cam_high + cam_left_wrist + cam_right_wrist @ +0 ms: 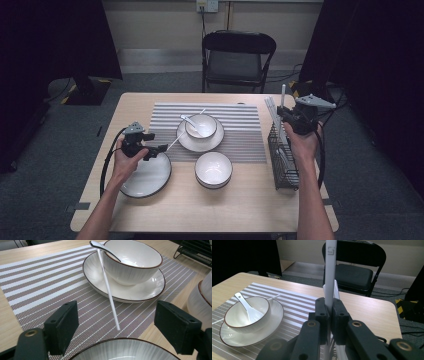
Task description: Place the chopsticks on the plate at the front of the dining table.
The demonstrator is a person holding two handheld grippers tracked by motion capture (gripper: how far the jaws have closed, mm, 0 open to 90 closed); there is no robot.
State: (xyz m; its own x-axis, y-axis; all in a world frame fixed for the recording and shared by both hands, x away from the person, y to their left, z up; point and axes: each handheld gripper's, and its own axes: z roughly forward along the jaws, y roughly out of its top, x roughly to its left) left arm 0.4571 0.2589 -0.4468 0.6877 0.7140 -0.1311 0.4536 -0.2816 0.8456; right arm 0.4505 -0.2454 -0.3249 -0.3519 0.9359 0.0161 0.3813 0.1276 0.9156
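Table: two plates, two bowls, one spoon.

Your placemat shows grey with white stripes on a pale wood table. Your bowls and plates are white with dark brown rims; your chopstick is white, both grippers' jaws black.

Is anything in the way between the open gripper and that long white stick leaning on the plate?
No, nothing visible blocks it. The left gripper is open and points at the white chopstick, which leans on the plate under the bowl. Only the flat striped placemat lies between them.
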